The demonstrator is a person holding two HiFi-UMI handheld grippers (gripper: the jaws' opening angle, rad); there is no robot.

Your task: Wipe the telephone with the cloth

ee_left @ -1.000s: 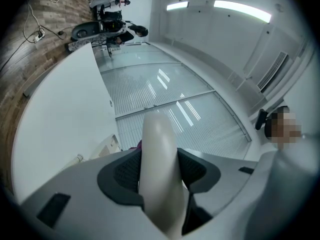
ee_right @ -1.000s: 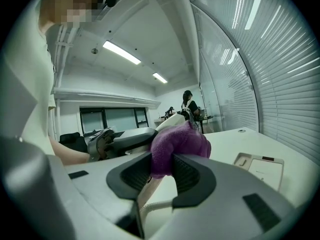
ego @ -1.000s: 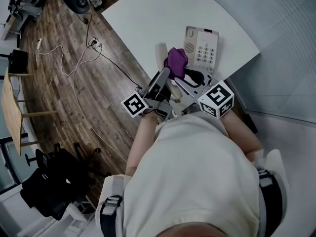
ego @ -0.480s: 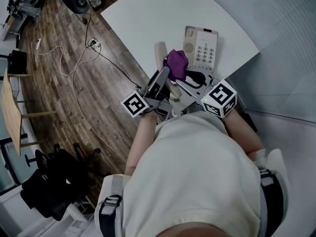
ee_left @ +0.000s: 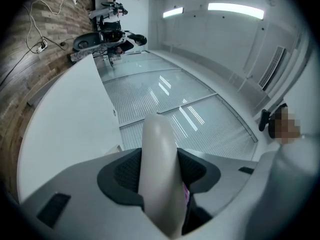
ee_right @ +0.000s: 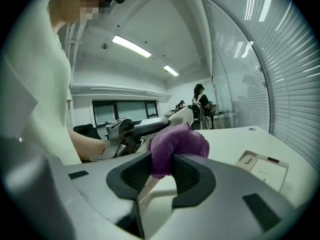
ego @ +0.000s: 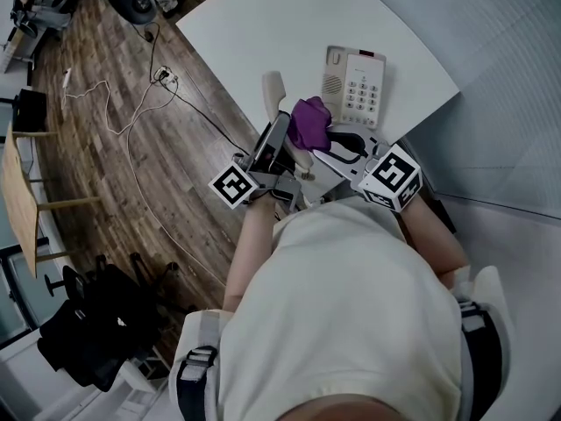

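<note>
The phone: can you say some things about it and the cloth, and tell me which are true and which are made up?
1. The left gripper has its jaws shut on the handset. True.
2. The handset rests on the phone base. False: it is held up off the base, in the left gripper.
3. The right gripper holds a purple cloth between its jaws. True.
4. The phone base stands on the wooden floor. False: it stands on the white table.

Left tongs (ee_left: 159, 176) tight around cream handset (ee_left: 157, 139)
</note>
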